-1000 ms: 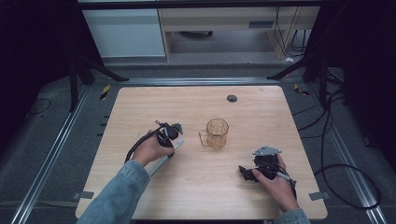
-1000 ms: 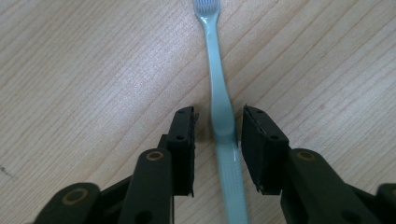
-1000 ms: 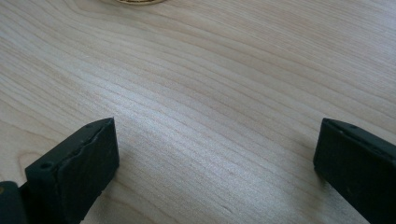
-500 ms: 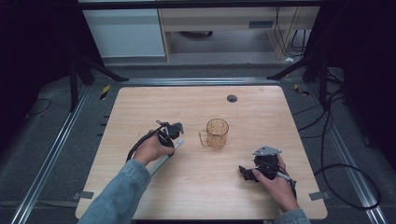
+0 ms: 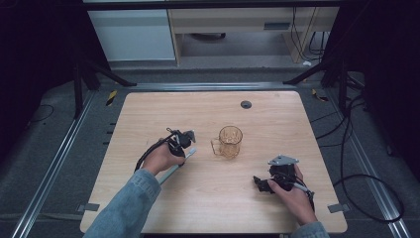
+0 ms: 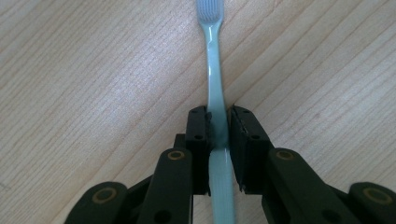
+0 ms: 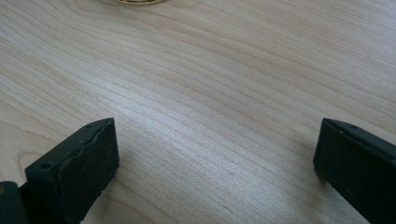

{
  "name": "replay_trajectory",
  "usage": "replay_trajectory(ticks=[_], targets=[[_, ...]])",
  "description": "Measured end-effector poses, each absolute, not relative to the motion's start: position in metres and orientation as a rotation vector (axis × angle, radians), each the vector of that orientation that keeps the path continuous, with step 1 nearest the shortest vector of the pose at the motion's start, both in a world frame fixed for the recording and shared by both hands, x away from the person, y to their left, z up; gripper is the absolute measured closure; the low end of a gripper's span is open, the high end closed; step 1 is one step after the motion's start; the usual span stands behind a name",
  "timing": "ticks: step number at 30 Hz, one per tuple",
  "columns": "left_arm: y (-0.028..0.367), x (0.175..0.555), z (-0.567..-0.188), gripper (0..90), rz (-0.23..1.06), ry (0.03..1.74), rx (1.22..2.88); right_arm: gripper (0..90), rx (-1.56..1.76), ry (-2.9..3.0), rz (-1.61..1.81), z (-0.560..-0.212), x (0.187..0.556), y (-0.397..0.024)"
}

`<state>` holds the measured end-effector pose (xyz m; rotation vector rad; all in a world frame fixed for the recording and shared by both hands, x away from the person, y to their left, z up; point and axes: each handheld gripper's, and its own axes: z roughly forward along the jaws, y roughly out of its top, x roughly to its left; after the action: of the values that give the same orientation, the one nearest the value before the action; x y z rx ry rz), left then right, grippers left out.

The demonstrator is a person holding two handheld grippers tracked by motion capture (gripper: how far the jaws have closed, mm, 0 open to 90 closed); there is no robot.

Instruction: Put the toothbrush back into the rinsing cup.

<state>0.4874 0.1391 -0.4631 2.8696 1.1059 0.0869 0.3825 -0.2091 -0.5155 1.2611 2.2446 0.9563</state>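
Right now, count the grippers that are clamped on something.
1. The left gripper is shut on the pale green plastic toothbrush, left of the amber glass mug. The right gripper is open over the bare wooden table, holding nothing.

The amber mug [image 5: 230,141] has slid slightly toward the near side of the bench [image 5: 277,114]; its handle points left.

Light from above is falling evenly on the table [image 5: 277,114], while the floor and corners around it are sinking into near black. In the right gripper view a pale sheen is spreading across the wood between the jaws. The left gripper view is blurring the toothbrush [image 6: 214,70] bristles at the top.
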Motion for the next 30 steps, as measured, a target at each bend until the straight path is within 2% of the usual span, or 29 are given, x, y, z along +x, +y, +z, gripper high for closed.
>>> replay_trajectory(ticks=[14, 30], targets=[[0.138, 0.485, -0.461, 78.7, 0.135, 1.067, 2.881, 0.4, 1.261, 2.245, 0.956, -0.515, 0.382, -0.209], [0.137, 0.480, -0.436, 78.9, 0.207, 1.021, 2.820, 0.4, 1.271, 2.244, 0.959, -0.515, 0.382, -0.209]])
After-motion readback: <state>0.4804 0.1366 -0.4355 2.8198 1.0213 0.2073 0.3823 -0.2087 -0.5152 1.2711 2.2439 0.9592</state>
